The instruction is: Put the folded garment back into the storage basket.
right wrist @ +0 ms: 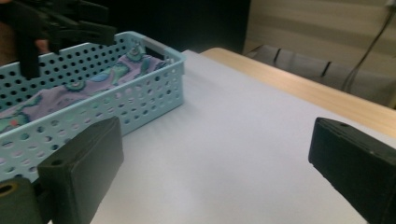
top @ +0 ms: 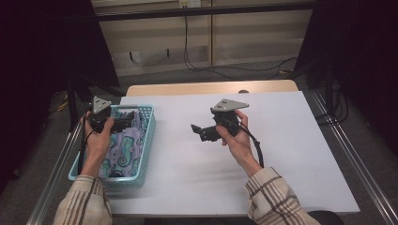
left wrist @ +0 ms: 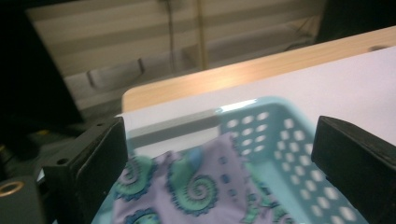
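Lying soft and light in the basket (top: 149,123), the cloth (left wrist: 196,186) is best pinched at a fold; both hand-held grippers, left (top: 126,118) and right (top: 197,131), are held wide open, empty

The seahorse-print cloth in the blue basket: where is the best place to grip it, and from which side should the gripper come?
Probably the raised fold of the seahorse-print cloth near the far end of the blue basket, coming from above. The basket walls close off every side, and the cloth lies loose below the rim. The left gripper is already over it with its jaws wide open.
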### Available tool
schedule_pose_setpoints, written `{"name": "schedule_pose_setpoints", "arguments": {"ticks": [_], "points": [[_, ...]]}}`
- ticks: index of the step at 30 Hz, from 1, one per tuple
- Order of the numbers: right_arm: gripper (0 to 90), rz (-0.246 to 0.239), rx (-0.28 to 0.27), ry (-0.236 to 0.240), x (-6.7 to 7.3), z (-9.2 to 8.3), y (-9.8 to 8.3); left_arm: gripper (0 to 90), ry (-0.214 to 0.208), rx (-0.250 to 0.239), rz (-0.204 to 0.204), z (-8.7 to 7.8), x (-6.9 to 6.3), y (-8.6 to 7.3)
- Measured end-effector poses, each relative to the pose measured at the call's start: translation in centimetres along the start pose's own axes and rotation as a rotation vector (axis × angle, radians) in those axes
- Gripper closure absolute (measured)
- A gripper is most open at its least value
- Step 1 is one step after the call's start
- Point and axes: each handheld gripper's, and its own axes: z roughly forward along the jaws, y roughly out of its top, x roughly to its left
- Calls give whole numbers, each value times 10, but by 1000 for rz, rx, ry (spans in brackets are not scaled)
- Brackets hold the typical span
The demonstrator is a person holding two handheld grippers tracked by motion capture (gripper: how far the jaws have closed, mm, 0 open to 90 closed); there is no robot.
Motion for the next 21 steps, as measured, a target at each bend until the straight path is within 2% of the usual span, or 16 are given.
{"name": "schedule_pose_setpoints", "arguments": {"ticks": [2,3,5,6,7,8,9,11,12,14,17,18,20,21], "points": [[32,-23,-11,-38,0,-3,-1,27,-34,-10,-20,-5,-3,1],[32,-27,-15,-51,0,-5,-2,25,-23,8,8,-8,-4,1],[35,-24,-21,-70,-3,-8,-5,21,-25,-11,-3,-13,-8,1],[35,-25,-30,-80,-4,-10,-7,28,-44,-31,-20,-15,-10,0],[38,-23,-38,-97,-5,-12,-8,28,-64,-51,-19,-18,-12,-1],[47,-25,-52,-123,-6,-14,-10,26,-64,-51,1,-19,-15,-3],[50,-23,-64,-132,-7,-16,-12,26,-64,-29,15,-20,-18,-3],[48,-16,-68,-150,-9,-21,-13,26,-86,-39,9,-24,-23,-5],[48,-16,-79,-154,-11,-23,-15,26,-84,-43,22,-28,-24,-6],[48,-16,-93,-169,-14,-29,-17,25,-72,-72,0,-33,-28,-7],[45,-14,-109,-186,-18,-39,-20,27,-66,-86,-23,-41,-29,-9],[45,-15,-119,-191,-20,-42,-20,33,-74,-88,-19,-44,-29,-10],[43,-19,-126,-208,-22,-47,-23,38,-44,-74,-4,-50,-32,-13],[43,-29,-124,-225,-23,-50,-25,38,-48,-77,9,-54,-32,-14]]}}
